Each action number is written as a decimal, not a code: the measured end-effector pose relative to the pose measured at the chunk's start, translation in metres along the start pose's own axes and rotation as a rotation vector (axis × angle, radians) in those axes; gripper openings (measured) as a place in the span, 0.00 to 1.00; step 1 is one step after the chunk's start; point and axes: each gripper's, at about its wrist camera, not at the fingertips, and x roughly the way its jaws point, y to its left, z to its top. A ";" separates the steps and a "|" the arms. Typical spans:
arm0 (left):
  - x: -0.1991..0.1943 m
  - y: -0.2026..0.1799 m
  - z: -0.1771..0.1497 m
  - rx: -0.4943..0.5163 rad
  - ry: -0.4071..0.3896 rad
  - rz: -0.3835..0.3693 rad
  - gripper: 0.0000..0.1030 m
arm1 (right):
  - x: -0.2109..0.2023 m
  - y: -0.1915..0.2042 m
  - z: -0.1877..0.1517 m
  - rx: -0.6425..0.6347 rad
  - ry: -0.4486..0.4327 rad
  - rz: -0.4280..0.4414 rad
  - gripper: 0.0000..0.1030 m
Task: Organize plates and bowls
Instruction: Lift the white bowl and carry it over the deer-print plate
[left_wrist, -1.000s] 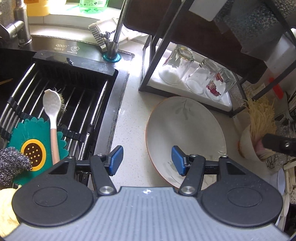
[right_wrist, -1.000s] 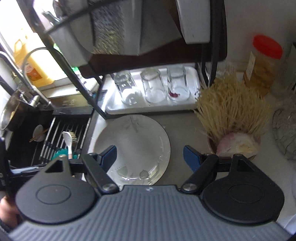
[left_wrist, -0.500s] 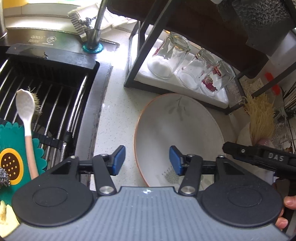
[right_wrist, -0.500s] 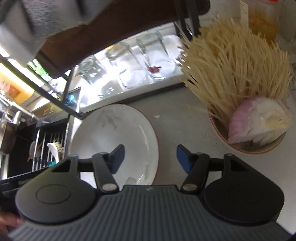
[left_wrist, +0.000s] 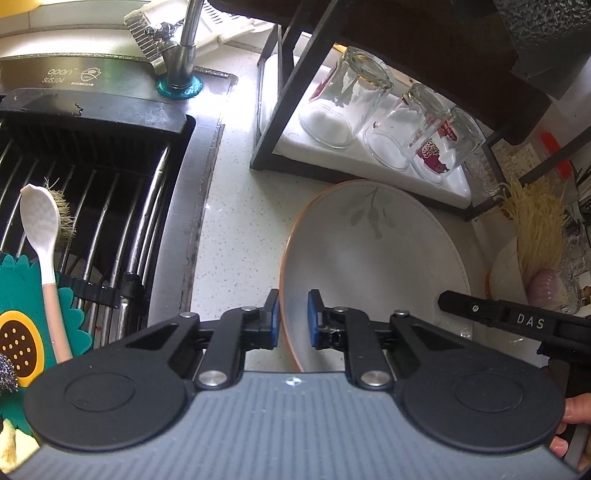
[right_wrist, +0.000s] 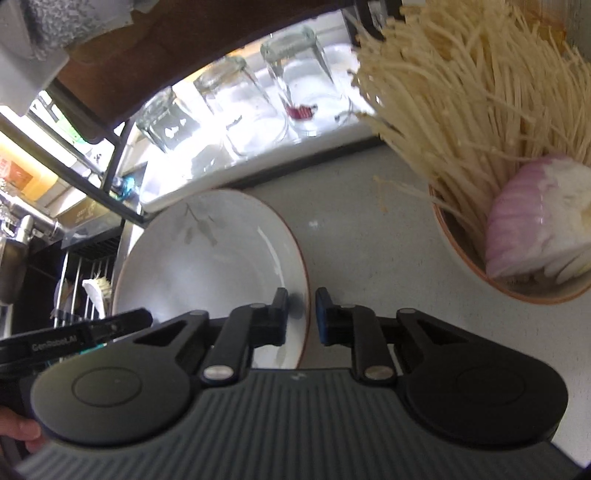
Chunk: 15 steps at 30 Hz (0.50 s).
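A: Where the tabletop (left_wrist: 236, 206) meets the sink, what lies there?
B: The plate (left_wrist: 373, 258), below three glasses.
A: And each tool?
B: Left tool (left_wrist: 292, 318) and right tool (right_wrist: 302, 316) both clamp its rim.

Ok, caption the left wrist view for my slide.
Left gripper shut on the plate rim beside the sink rack.

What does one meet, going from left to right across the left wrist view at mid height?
White spoon → black sink rack → speckled counter → plate → bowl of enoki mushrooms.
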 end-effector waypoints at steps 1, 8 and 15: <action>0.000 0.000 -0.001 0.003 -0.004 0.001 0.15 | 0.001 0.000 0.001 -0.001 -0.002 0.002 0.14; -0.003 -0.003 -0.002 0.018 -0.007 0.011 0.15 | -0.001 -0.005 0.002 -0.013 -0.002 0.041 0.14; -0.019 -0.011 0.000 0.031 -0.031 0.009 0.15 | -0.017 -0.006 0.004 -0.020 -0.021 0.068 0.14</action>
